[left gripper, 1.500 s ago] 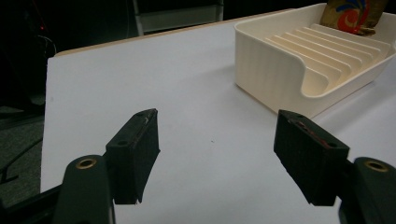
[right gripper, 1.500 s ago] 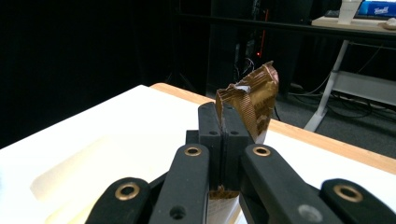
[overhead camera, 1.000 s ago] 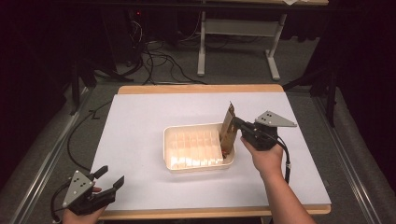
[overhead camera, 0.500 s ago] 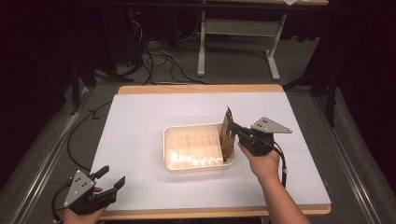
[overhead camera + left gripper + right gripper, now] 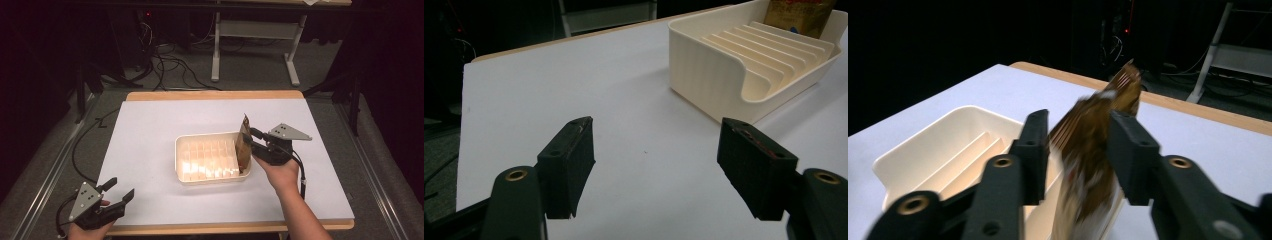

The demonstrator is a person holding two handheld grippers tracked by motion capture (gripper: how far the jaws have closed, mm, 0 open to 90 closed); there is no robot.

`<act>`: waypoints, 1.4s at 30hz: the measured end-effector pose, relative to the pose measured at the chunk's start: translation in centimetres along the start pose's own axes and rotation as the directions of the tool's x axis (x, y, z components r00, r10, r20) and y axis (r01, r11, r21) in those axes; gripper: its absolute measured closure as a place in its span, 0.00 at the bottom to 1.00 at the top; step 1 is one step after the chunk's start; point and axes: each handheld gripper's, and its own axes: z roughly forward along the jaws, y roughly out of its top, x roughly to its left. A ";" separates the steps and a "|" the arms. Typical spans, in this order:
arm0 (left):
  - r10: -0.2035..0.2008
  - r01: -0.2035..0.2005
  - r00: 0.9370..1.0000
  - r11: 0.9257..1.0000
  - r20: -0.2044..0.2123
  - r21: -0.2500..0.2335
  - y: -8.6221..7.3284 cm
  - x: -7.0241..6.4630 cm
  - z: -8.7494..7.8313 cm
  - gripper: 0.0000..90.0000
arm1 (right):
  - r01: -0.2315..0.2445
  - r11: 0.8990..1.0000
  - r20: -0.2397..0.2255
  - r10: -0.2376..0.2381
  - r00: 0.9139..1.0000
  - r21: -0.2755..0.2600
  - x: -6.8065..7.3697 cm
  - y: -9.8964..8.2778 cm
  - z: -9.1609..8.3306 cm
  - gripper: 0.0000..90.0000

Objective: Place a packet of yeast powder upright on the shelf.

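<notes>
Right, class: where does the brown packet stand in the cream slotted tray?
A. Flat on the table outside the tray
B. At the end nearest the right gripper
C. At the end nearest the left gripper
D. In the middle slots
B: the brown packet stands upright at the cream slotted tray's right end, between the right gripper's jaws.

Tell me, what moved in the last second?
Not much. The right tool slid a little toward the person, still at the brown packet standing in the right end of the cream tray. Its jaws sit either side of the packet; I cannot tell if they pinch it. The left tool stayed open at the table's near-left corner. The tray stayed put.
</notes>
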 end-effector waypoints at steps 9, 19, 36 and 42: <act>0.002 -0.002 1.000 1.000 0.004 0.002 0.0 0.0 0.0 0.35 | -0.021 1.000 -0.007 0.021 1.000 0.003 0.1 0.3 0.1 0.39; 0.005 -0.005 1.000 1.000 0.008 0.002 0.0 -0.1 0.1 0.35 | -0.044 0.999 0.055 0.043 0.998 0.022 0.8 0.0 -0.2 0.18; 0.002 -0.002 1.000 1.000 0.013 0.018 -0.1 -0.2 0.5 0.35 | -0.060 0.998 0.039 0.061 0.997 -0.018 -1.6 -4.1 -4.7 0.18; 0.003 -0.003 1.000 1.000 0.013 0.023 -0.1 -0.2 0.6 0.35 | -0.061 0.997 0.076 0.064 0.995 -0.038 -3.3 -6.4 -6.9 0.19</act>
